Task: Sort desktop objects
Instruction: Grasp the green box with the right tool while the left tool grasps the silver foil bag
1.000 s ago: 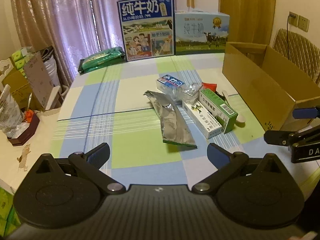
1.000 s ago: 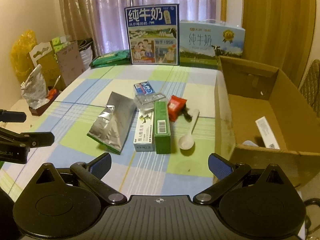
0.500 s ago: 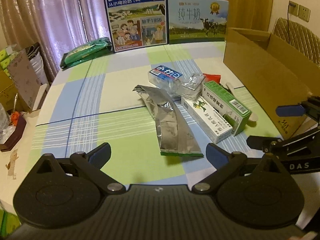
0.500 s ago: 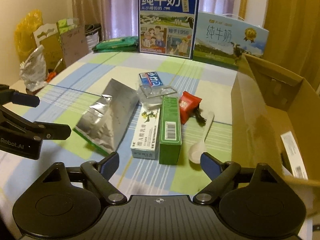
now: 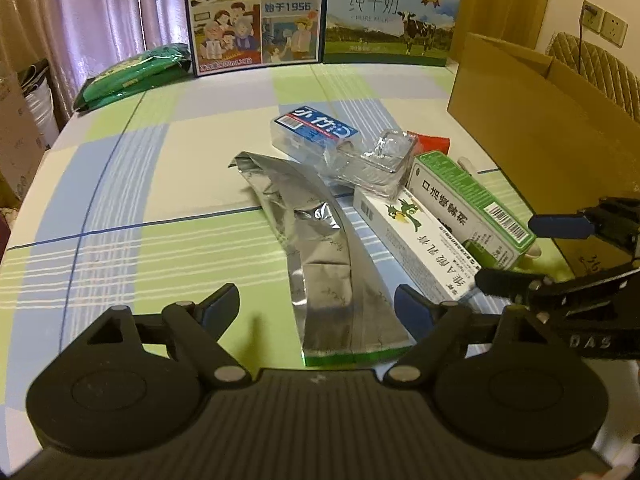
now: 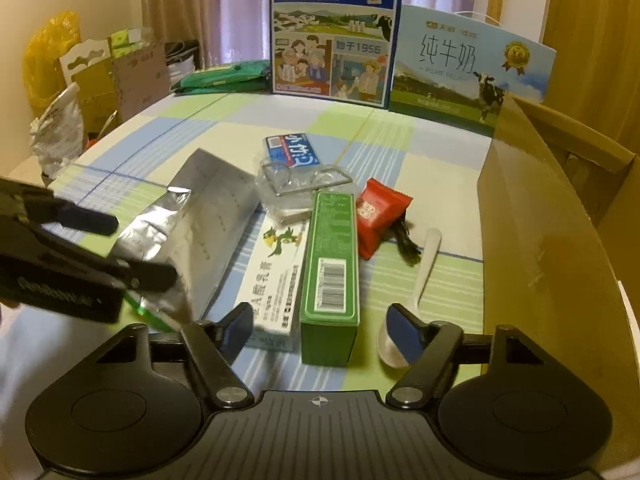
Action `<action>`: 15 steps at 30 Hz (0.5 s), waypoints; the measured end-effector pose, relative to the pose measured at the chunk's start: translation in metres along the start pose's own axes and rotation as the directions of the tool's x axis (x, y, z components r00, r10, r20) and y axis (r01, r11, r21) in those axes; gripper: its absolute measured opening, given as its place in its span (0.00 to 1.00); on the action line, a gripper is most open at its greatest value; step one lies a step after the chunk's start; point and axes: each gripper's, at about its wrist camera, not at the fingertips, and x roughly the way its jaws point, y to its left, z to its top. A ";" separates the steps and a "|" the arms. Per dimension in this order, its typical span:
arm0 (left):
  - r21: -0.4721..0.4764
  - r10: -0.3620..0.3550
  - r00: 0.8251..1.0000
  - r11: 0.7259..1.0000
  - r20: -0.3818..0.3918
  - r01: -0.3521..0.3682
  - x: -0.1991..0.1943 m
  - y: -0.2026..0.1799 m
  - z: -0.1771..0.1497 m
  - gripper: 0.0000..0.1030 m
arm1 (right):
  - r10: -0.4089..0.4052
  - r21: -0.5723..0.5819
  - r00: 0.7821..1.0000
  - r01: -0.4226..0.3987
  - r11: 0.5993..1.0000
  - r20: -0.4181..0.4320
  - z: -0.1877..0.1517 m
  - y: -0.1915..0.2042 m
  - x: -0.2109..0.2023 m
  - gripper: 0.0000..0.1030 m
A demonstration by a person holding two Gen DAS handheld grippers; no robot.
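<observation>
Both grippers are held spread and empty: the left gripper (image 5: 316, 304) over the silver pouch's (image 5: 320, 240) near end, the right gripper (image 6: 320, 320) before the green box (image 6: 330, 264), flanked by the white box (image 6: 276, 276) and spoon (image 6: 416, 280). Beyond is seen the cardboard box (image 6: 536, 216).

Silver foil pouch (image 5: 332, 248) lies flat, green-edged end nearest. Beside it, touching side by side: white carton (image 6: 276, 276) and green carton (image 6: 330, 264). Behind them: clear plastic tray (image 6: 304, 184), blue-labelled pack (image 6: 290, 150). Right: red sachet (image 6: 378, 216), white spoon (image 6: 416, 280), open cardboard box (image 6: 532, 216).
</observation>
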 end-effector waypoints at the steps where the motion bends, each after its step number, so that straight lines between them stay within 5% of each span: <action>1: 0.001 -0.003 1.000 1.000 -0.003 0.003 0.003 0.000 0.001 0.76 | -0.005 0.007 1.000 0.005 1.000 0.003 0.001 -0.001 0.001 0.63; 9: 0.008 0.004 1.000 1.000 0.011 -0.004 0.015 0.001 0.012 0.66 | -0.006 0.057 1.000 0.007 0.998 -0.007 0.008 -0.012 0.012 0.48; 12: 0.005 -0.005 1.000 1.000 0.009 0.005 0.018 0.000 0.015 0.53 | -0.005 0.062 1.000 0.006 0.998 -0.012 0.008 -0.012 0.017 0.27; 15: 0.018 0.003 1.000 1.000 0.008 -0.003 0.015 -0.005 0.013 0.41 | -0.017 0.057 1.000 0.018 0.998 -0.018 0.006 -0.010 0.015 0.27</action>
